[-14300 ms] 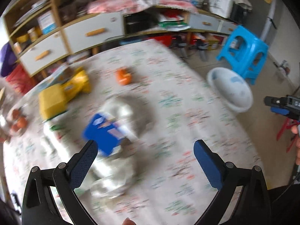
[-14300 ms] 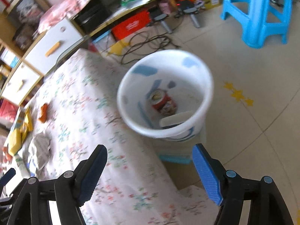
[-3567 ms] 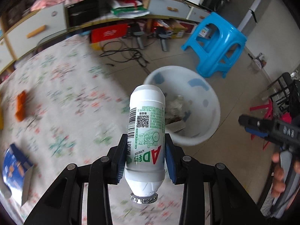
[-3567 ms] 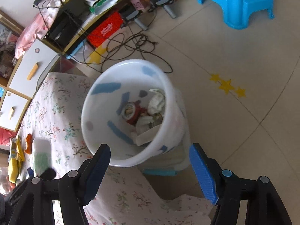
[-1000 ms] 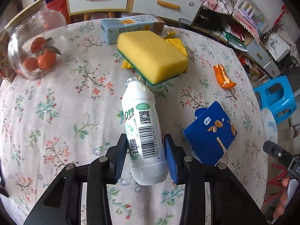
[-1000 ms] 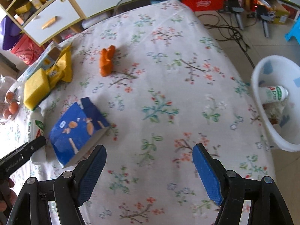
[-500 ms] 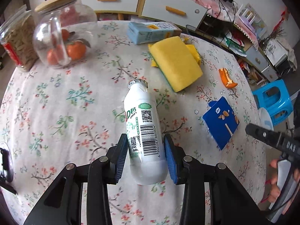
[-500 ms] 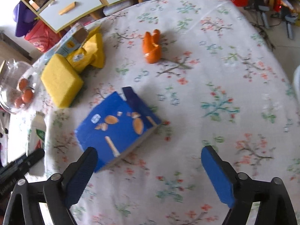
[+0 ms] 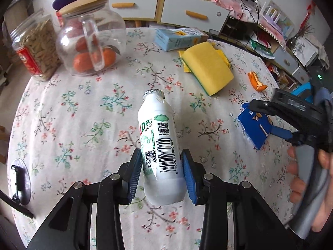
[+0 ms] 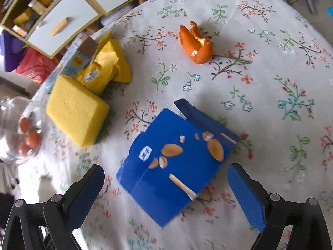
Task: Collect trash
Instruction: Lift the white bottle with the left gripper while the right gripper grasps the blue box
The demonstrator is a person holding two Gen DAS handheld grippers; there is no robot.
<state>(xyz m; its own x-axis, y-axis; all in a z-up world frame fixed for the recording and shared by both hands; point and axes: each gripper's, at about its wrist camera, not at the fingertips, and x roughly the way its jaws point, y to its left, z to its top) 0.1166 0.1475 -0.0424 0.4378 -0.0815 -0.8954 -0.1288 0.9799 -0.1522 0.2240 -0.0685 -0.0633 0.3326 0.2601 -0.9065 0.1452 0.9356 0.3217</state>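
My left gripper (image 9: 162,177) is shut on a white plastic drink bottle (image 9: 159,143) with green print and a barcode, held above the floral tablecloth, cap pointing away. My right gripper (image 10: 166,189) is open, its fingers on either side of a flattened blue snack box (image 10: 177,162) that lies on the table; the box also shows in the left wrist view (image 9: 257,128), partly behind the right gripper. An orange peel (image 10: 196,45) lies further back, also in the left wrist view (image 9: 256,82). A yellow wrapper (image 10: 104,68) lies by the sponge.
A yellow sponge (image 9: 208,68), a light-blue carton (image 9: 179,38), a glass jar of oranges (image 9: 91,41) and a snack jar (image 9: 34,50) stand at the table's far side. Cabinets with drawers (image 9: 145,8) are behind. A dark object (image 9: 19,181) sits at the left edge.
The left gripper with the bottle has lifted and pulled back slightly. The right gripper has moved closer over the blue box, which now sits between its open fingers.
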